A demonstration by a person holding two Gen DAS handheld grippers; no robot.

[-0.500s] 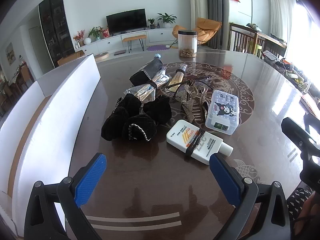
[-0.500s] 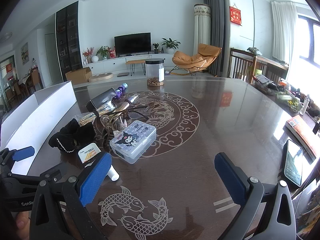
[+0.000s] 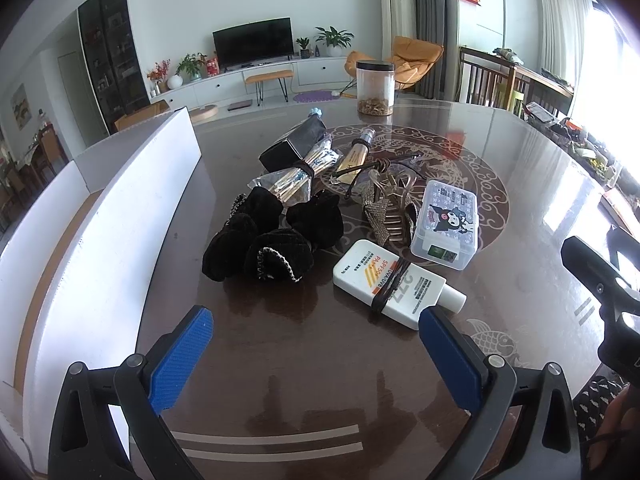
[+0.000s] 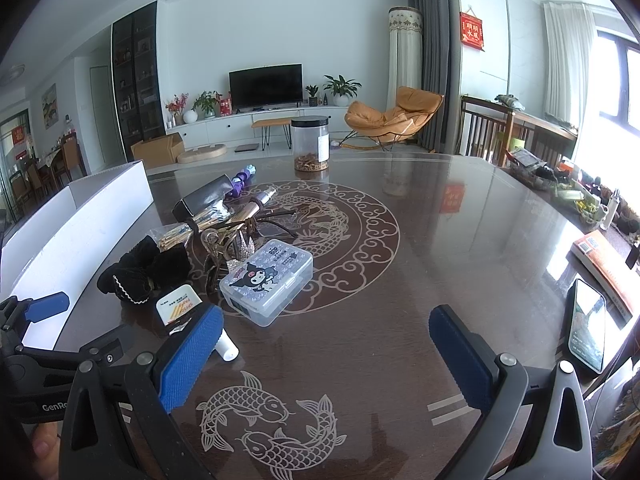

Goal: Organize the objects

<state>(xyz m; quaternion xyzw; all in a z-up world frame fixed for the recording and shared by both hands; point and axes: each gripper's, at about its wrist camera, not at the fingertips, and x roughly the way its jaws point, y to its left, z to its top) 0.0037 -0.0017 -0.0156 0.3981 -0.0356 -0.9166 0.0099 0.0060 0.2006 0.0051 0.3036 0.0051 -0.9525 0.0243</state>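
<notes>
White box (image 3: pixel 120 216): open carton along the left edge of the table, its long white wall just left of the pile — likely where the things are to go, though no frame shows what lies inside.
Black scrunchies (image 3: pixel 272 240): soft velvet bunch at the left of the pile, light and squashy; pinch across one loop and expect the rest to drag along if they are tangled.
Bundled packets (image 3: pixel 296 176): crinkly clear sleeves bound by a band, behind the scrunchies; light, slippery film — take them at the band.
Hair clips (image 3: pixel 384 208): glittery claw clips in a heap at the middle, stiff, toothed, and probably hooked into one another and the dark cord.
White tube (image 3: pixel 396 280): flat lotion tube with black bands round it, nearest the left gripper; firm and smooth, best gripped across its flat faces near the middle.
Clear case (image 3: pixel 448 224): lidded plastic box with a cartoon sticker, right of the clips; rigid, slick, wide for the jaws — grip the short sides.
Left gripper (image 3: pixel 316 356): jaws spread wide, nothing between them, hovering over bare table short of the tube.
Right gripper (image 4: pixel 326 356): jaws wide apart and empty, over the fish inlay.
Left view only: the scrunchies and the tube's bands in full.
Right view only: a phone (image 4: pixel 586 324) and a book at the table's right edge, and the jar (image 4: pixel 310 144) standing well apart from the pile.
</notes>
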